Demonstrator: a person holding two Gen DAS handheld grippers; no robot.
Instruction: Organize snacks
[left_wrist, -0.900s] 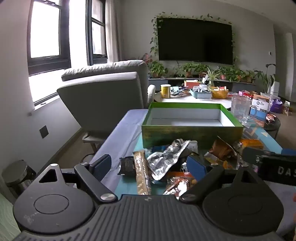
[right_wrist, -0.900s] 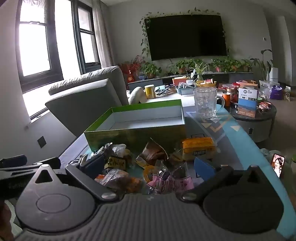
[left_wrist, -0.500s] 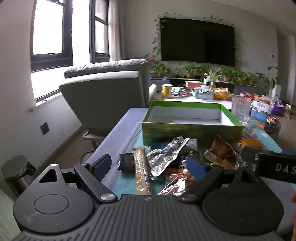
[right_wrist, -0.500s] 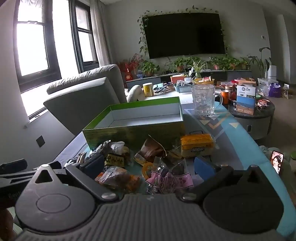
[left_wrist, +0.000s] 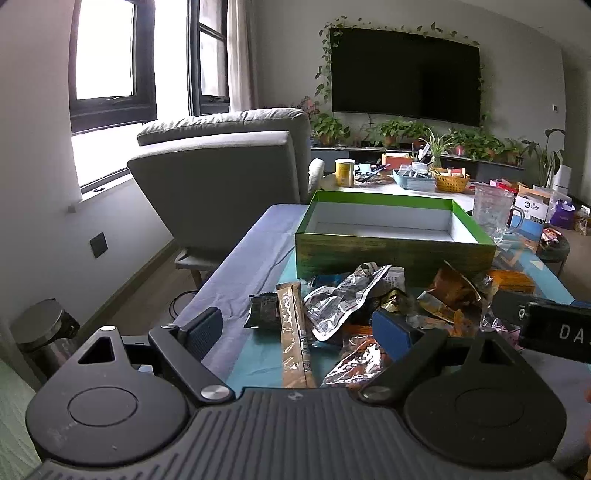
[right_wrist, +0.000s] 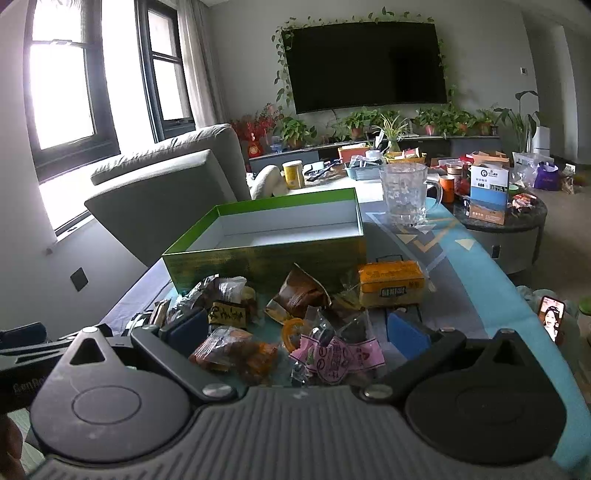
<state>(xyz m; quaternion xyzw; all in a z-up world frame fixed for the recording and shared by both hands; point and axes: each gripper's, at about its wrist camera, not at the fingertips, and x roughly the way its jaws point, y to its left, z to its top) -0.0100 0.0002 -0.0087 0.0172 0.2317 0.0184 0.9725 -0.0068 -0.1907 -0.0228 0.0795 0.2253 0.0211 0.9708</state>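
An open green box (left_wrist: 395, 254) with a white inside stands empty on the table, and also shows as the green box (right_wrist: 266, 258). In front of it lies a loose pile of snacks: a tan stick packet (left_wrist: 293, 332), a silver wrapper (left_wrist: 340, 302), a small black packet (left_wrist: 264, 314), a brown pouch (right_wrist: 301, 291), an orange block pack (right_wrist: 391, 282) and a pink packet (right_wrist: 340, 354). My left gripper (left_wrist: 295, 332) hovers open over the near left of the pile. My right gripper (right_wrist: 297, 332) hovers open over its near right, touching nothing.
A glass mug (right_wrist: 404, 195) stands right of the box on the teal cloth (right_wrist: 480, 273). A grey armchair (left_wrist: 221, 184) is at the left, a round side table (right_wrist: 517, 229) with boxes at the right. A phone (right_wrist: 552, 321) lies low right.
Both views have shifted only slightly, with the box a little higher in the picture. The snacks and the box have not moved. Both pairs of jaws stand as before.
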